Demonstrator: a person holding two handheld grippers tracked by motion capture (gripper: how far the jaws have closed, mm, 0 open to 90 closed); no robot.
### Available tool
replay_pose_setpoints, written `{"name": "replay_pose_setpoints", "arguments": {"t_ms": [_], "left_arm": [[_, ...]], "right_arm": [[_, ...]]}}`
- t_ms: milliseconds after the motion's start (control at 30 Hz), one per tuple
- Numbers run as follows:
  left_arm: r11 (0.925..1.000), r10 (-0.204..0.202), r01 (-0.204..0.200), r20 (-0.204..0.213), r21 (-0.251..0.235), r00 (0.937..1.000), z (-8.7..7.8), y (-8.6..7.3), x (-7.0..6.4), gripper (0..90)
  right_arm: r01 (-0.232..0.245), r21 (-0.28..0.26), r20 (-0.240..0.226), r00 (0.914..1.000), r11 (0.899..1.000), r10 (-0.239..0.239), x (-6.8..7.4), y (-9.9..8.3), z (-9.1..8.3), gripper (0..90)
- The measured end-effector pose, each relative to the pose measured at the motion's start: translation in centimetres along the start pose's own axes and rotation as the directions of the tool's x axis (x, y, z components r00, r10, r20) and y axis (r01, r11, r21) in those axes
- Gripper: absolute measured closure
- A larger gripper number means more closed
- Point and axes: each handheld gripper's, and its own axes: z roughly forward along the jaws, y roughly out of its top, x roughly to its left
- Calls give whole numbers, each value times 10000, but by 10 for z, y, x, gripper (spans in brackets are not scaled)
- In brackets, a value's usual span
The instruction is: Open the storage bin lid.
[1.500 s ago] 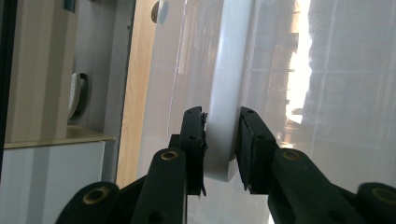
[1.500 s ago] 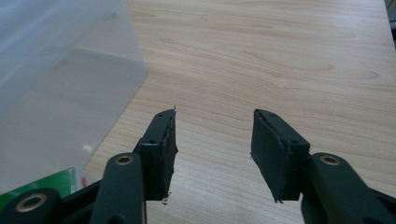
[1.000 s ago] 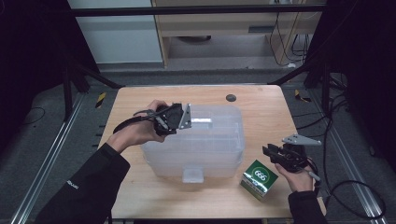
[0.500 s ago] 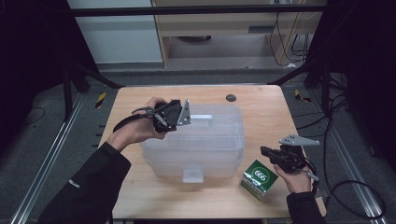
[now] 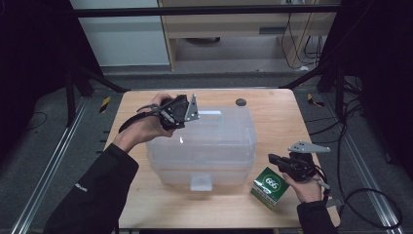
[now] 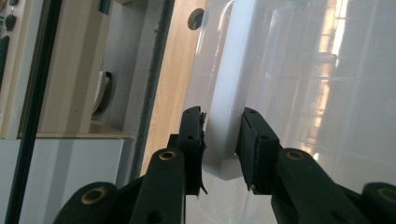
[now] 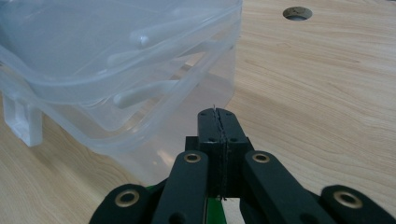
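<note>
A clear plastic storage box (image 5: 204,146) with a lid stands in the middle of the wooden table (image 5: 277,117). My left gripper (image 5: 184,113) is at the box's far left edge, shut on the lid's white latch bar (image 6: 229,93), which sits between its jaws (image 6: 219,140). In the right gripper view the lid (image 7: 116,51) sits slightly raised above the box rim. My right gripper (image 5: 273,159) is shut with nothing in it (image 7: 218,116), low beside the box's right front corner and just above a green carton marked 666 (image 5: 269,186).
A second white latch (image 5: 200,182) hangs at the box's near side. A round hole (image 5: 240,102) is in the tabletop behind the box. Bare wood lies to the right of the box. Metal rails and cables run along the floor on both sides.
My left gripper has edged up and away with the latch bar in it. My right gripper has shifted slightly left towards the box.
</note>
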Motion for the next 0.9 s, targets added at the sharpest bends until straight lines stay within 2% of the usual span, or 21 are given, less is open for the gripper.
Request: {"name": "replay_pose_setpoints", "arguments": {"t_ms": [300,567,900], "left_arm": [[9991,-404,398,-374,-162,9985,5,0,11,704],[9953,-909,892,-461,-368,9948,9,-2,18,695],[9940,-1026,1006,-473,-425,9936,11,-3,23,691]], "right_arm": [[25,-177,-349,9994,9998,-31,6,2,1,900],[146,-470,-565,9983,9988,-172,13,6,3,900],[171,-946,-973,9949,9954,-263,23,15,7,899]]}}
